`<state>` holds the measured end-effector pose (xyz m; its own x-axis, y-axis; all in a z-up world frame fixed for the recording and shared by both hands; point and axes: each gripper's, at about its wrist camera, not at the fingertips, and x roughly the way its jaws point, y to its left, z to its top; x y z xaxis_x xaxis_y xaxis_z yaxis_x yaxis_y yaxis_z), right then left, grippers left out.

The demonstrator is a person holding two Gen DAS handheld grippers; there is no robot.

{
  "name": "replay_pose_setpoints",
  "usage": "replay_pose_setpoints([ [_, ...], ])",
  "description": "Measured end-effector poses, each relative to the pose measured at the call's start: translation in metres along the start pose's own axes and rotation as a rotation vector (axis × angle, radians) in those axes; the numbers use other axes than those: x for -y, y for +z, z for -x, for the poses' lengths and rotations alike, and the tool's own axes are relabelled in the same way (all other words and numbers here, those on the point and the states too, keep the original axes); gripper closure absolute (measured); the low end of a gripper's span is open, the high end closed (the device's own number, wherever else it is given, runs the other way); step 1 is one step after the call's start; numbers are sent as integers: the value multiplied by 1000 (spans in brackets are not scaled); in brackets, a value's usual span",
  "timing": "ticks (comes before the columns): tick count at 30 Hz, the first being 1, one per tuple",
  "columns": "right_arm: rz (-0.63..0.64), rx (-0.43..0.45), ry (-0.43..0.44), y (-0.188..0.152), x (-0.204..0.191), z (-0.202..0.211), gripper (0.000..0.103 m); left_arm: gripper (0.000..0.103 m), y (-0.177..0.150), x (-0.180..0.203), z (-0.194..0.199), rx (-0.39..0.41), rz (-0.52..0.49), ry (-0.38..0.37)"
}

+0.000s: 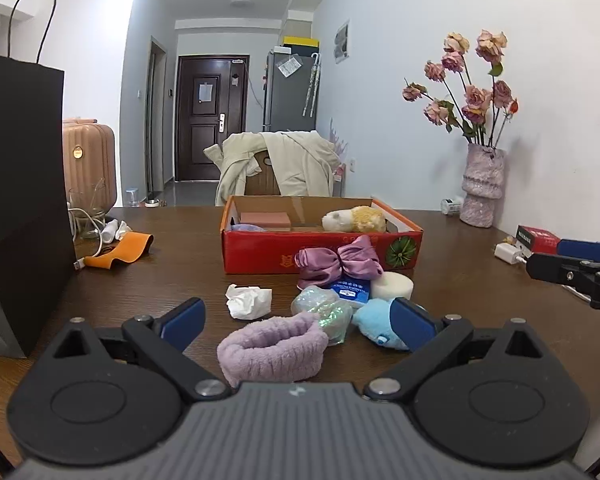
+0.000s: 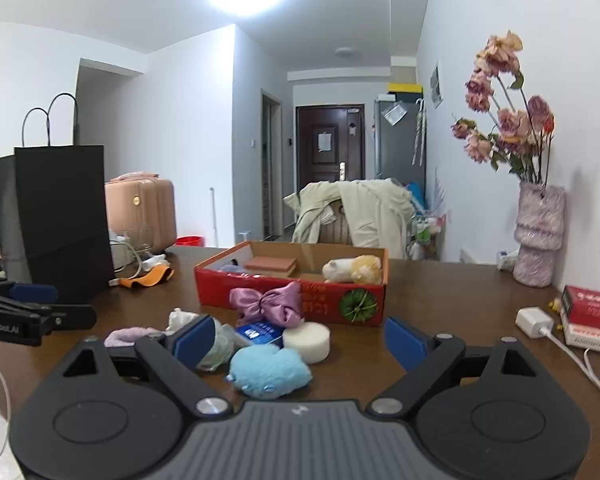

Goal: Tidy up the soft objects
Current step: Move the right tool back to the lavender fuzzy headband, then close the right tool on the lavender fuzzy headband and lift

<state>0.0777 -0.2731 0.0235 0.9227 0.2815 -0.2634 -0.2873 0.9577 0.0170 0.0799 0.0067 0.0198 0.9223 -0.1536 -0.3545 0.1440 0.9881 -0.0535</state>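
- A black paper bag [image 1: 20, 200] stands upright at the far left of the surface [image 1: 140, 280], its mouth hidden, so its contents cannot be told.
- An orange strap [image 1: 120, 254] and some white cables lie beside the bag, well apart from the soft things and probably not part of the sorting.
- The left gripper [image 1: 298, 322] hovers low over the near edge with its jaws spread wide and nothing between the pads; the lilac headband [image 1: 274, 346] lies just ahead of it, likely the next pick.
- A crumpled tissue [image 1: 248, 300], a glittery pouch [image 1: 324, 312], a blue plush [image 1: 380, 328], a small blue packet [image 1: 350, 290], a white round sponge [image 1: 392, 286] and a purple satin bow [image 1: 338, 262] crowd together in front of the box, seemingly waiting to go in.
- The red cardboard box [image 1: 260, 252] sits open-topped at mid-surface, evidently the collecting place; it already holds a pink sponge block [image 1: 265, 219], something lilac-blue at its left end, and a white-and-yellow plush [image 1: 354, 219].
- The right gripper [image 2: 300, 342] also has its jaws open and empty, with the blue plush just before it.
- A vase of dried roses [image 1: 482, 188] and a red carton [image 1: 538, 236] stay by the wall.
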Motion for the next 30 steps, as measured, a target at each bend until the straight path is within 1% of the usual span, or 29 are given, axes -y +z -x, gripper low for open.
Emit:
replay_pose_setpoints([
  [2,-11,-7,33,1,-2,-5,13,3,0,-5,-8,-9,14,18],
  [4,-11,-36,74,2,-7,-16,17,7,-1,-13,-19,-39,36,24],
  [6,2,-79,101,-1,-15,-30,31,21,-2,-18,-33,-76,50,19],
  [7,9,-103,116,-2,-19,-37,36,24,-3,-20,-41,-96,54,19],
  [8,15,-125,131,-2,-23,-45,44,29,-3,-23,-48,-118,60,15],
  [9,18,-141,140,-4,-26,-50,47,29,-3,-26,-53,-130,69,15],
  [10,19,-155,146,-4,-30,-56,47,30,-3,-30,-58,-138,83,18],
  [13,2,-177,178,-3,-40,-72,49,37,-1,-46,-67,-137,141,-5],
  [14,-9,-184,196,-2,-43,-78,51,44,-1,-51,-72,-144,160,-8],
  [15,-15,-190,206,-1,-45,-83,56,58,-2,-56,-78,-158,178,-17],
  [16,-24,-197,213,-1,-49,-91,57,64,-3,-59,-84,-174,182,-32],
  [17,-31,-203,216,-1,-52,-98,60,75,-5,-63,-90,-200,185,-50],
  [18,-40,-210,216,-1,-54,-105,64,81,-7,-66,-92,-216,185,-62],
  [20,-63,-229,216,1,-59,-122,68,81,-12,-67,-89,-216,170,-89],
  [25,-86,-267,247,4,-77,-150,70,81,-28,-60,-66,-216,87,-179],
  [28,-60,-303,268,0,-91,-163,70,81,-37,-58,-58,-229,71,-230],
  [30,-25,-355,278,-7,-100,-168,70,77,-39,-61,-52,-230,87,-255],
])
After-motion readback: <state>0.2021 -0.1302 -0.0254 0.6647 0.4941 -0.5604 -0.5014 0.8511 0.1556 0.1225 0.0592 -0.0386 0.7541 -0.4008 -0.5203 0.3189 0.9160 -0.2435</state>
